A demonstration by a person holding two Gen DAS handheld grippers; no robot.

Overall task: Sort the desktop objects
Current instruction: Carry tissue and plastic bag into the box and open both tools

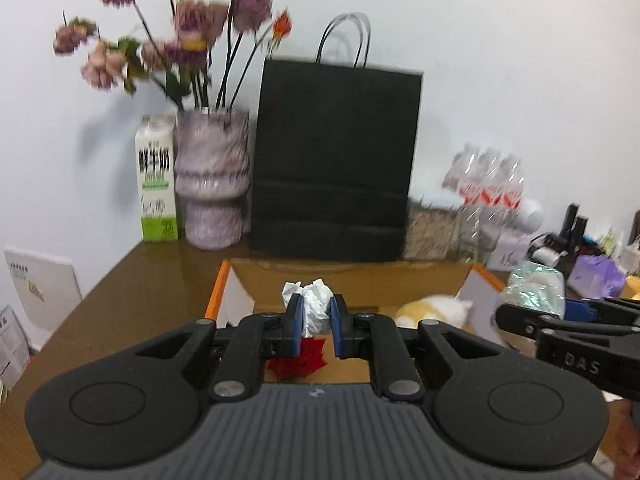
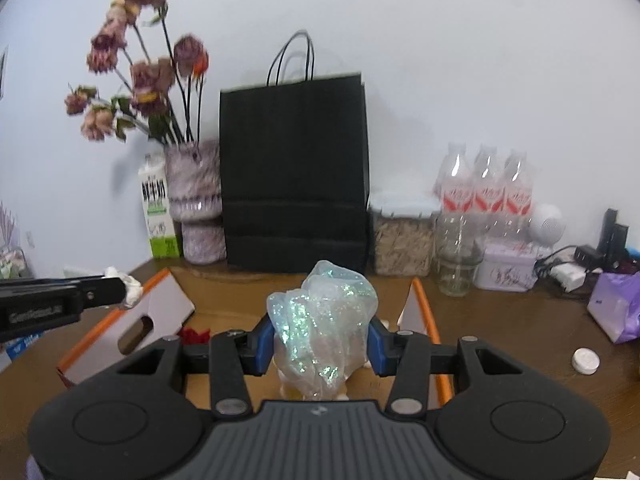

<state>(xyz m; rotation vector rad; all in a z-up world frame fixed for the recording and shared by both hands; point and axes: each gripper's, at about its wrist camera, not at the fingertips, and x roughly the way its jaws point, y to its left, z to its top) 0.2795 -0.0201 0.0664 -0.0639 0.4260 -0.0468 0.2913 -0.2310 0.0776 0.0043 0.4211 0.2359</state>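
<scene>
The left gripper [image 1: 316, 320] pinches a crumpled white paper ball [image 1: 316, 304] above an open cardboard box [image 1: 218, 292]. To its right, the right gripper [image 2: 322, 340] pinches a shimmery plastic wad [image 2: 320, 320] over the same box.

Each black gripper [image 1: 316, 326] has blue pads [image 1: 296, 326] (silver pivot screws, ribbed grey housing).

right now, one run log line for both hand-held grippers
left hand-held gripper: shut on crumpled paper | right hand-held gripper: shut on iridescent wrap | both over open cardboard box
</scene>
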